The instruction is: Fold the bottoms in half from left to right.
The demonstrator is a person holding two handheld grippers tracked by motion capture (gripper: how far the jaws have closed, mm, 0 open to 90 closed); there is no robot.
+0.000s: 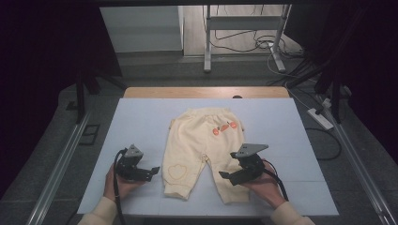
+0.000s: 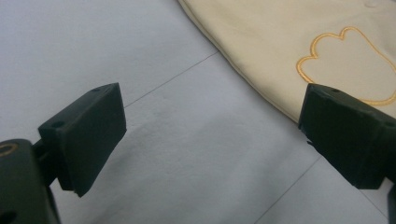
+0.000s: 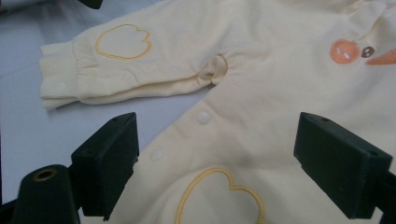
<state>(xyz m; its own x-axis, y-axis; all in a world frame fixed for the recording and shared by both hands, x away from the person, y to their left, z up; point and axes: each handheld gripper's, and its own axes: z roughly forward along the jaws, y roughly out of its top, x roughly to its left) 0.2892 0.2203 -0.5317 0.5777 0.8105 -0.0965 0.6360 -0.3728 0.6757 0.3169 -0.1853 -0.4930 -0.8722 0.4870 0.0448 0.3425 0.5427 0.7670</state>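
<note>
Pants [image 1: 202, 150] lie flat mid-table [image 1: 141, 117], waist far, legs toward the person. Left gripper [image 1: 151, 171] just beside the left leg, right gripper [image 1: 226, 176] over the right leg, both jaws wide, holding nothing. Approach step, likely folding; next: close on the cuffs.

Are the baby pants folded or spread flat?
Spread flat: the pants lie open on the table, both legs apart, waistband away from the person.

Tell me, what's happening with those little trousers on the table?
A person holds a claw in each hand over cream baby trousers lying flat on a pale sheet. The left claw hangs open beside one leg, over bare sheet. The right claw is open above the other leg. Neither grips the cloth yet.
</note>
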